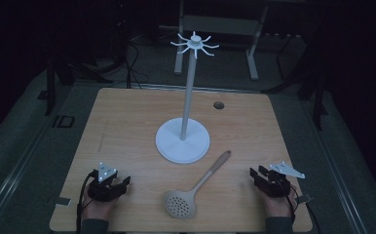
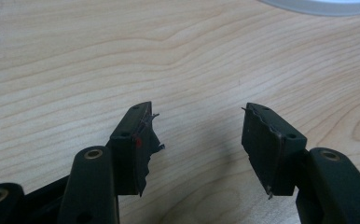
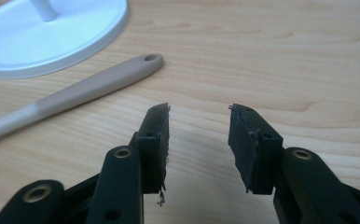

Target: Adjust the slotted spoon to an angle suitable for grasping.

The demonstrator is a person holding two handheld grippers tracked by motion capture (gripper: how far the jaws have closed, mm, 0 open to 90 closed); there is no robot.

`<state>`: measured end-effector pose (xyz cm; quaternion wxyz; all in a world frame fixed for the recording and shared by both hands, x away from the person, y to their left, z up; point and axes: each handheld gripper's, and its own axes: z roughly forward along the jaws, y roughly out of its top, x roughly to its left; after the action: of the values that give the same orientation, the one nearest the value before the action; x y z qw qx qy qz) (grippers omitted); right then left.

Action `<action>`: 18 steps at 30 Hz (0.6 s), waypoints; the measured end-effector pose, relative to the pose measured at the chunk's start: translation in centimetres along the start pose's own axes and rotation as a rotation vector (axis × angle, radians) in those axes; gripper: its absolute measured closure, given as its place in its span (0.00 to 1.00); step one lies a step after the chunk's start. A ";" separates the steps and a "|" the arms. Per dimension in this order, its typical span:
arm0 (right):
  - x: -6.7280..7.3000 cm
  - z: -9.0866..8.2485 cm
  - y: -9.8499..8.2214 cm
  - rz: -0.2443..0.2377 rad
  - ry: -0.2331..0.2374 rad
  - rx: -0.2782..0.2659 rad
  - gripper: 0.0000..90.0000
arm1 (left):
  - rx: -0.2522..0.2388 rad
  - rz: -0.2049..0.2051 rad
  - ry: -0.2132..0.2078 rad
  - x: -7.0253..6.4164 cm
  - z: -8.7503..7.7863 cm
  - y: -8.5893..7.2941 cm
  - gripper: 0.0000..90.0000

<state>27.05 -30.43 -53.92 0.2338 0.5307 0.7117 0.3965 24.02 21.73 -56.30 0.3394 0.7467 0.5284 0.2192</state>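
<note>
From the high view we rest both tools at the near edge of the wooden table (image 1: 127, 117), the left gripper (image 1: 123, 184) at one corner and the right gripper (image 1: 255, 174) at the other, each with jaws spread and nothing between them. Between the two lies the slotted spoon (image 1: 196, 187), its perforated bowl nearer our left tool and its handle running away toward the white utensil stand (image 1: 182, 140), which rises beyond both tools to a crown of hooks. We judge the spoon is laid flat with its handle toward the stand so it can be lifted and hung there. In the left gripper view, the left gripper (image 2: 197, 140) stands wide open over bare wood, and the rim of the stand's base (image 2: 318, 5) shows far ahead of the jaws, to their right. In the right gripper view, the right gripper (image 3: 199, 140) is likewise released and empty; the spoon's handle (image 3: 75, 95), with its hanging hole at the tip, lies just ahead and left of the jaws, close to the stand's base (image 3: 52, 37).
</note>
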 end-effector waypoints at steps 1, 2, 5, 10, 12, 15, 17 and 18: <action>0.0 -0.7 -0.1 -0.045 -0.016 -0.030 0.68 | -0.003 -0.001 -0.001 0.0 0.0 0.1 0.49; 0.0 -0.7 -0.1 -0.045 -0.016 -0.030 0.68 | -0.003 -0.001 -0.001 0.0 0.0 0.1 0.49; 0.1 -1.3 0.0 -0.087 -0.055 -0.052 0.71 | 0.006 -0.005 -0.006 -0.1 0.1 0.0 0.49; 0.3 -2.3 0.8 -0.071 -0.054 -0.074 0.76 | 0.021 0.005 -0.024 -0.5 0.2 0.1 0.49; 0.4 -2.6 0.8 -0.065 -0.038 -0.071 0.78 | 0.024 0.014 -0.037 -0.7 0.1 0.4 0.49; 0.5 -2.9 0.3 -0.061 -0.040 -0.081 0.78 | 0.014 0.027 -0.056 -1.2 -0.2 1.1 0.48; 0.4 -2.8 0.1 -0.054 -0.042 -0.081 0.78 | 0.005 0.038 -0.068 -1.6 -0.4 1.7 0.48; 0.3 -2.7 0.0 -0.046 -0.043 -0.082 0.79 | 0.002 0.045 -0.076 -1.8 -0.5 2.0 0.48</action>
<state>24.91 -30.97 -52.28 0.2797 0.5126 0.7015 0.4084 24.31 19.71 -54.47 0.3532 0.7666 0.4983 0.1979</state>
